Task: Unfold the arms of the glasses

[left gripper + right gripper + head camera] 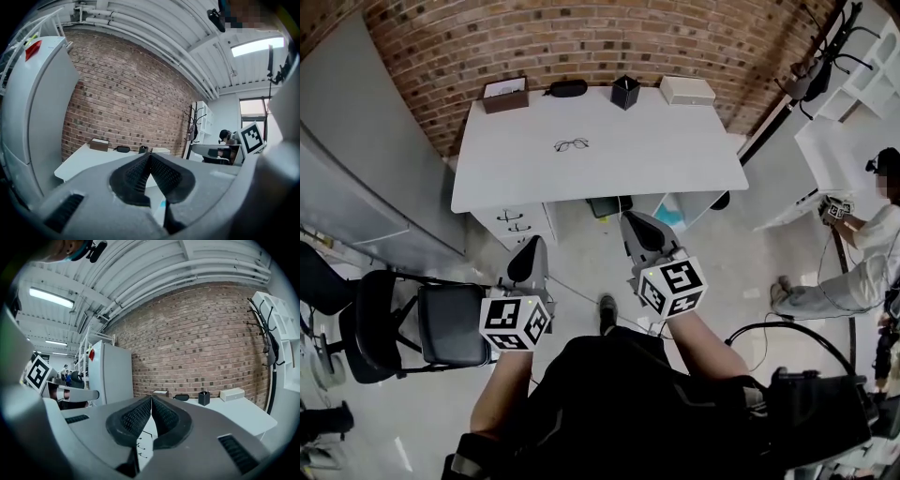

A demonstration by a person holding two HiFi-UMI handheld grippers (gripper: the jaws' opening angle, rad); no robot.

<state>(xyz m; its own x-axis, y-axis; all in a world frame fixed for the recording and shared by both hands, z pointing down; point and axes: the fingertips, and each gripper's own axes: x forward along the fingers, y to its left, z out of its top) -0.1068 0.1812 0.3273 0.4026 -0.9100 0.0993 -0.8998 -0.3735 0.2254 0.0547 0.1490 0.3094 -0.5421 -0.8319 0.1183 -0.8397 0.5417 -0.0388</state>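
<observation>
Both tongs were shut and empty. Left gripper (pixel 528 255) showed its ribbed pads pressed tip to tip in its own view. Right gripper (pixel 643 232) was the same, with nothing between either pair of jaws. Both were held in front of the person's body over the floor, pointing toward the desk and well short of it.

Thin-framed glasses (pixel 571 144) lay on the white desk (pixel 675 159), left of its middle and apart from everything else on it. They were too small in the head view to be sure, but the arms looked folded in behind the lenses.

A row ran along the desk's back edge by the brick wall (pixel 581 37): brown box (pixel 505 94), dark case (pixel 567 88), black cup (pixel 625 92), white box (pixel 687 90). A drawer unit (pixel 516 223) stood under the desk. A black chair (pixel 450 323) was at the person's left, and another person (pixel 872 244) was at far right.

Step judged: the approach, with no handling begun. The next move calls for reaching the desk and opening both sets of jaws. One gripper should steady the frame at a lens rim while the other catches an arm near its tip and swings it out. A frame this light would likely skate on the smooth top, so the pinch should be gentle.
</observation>
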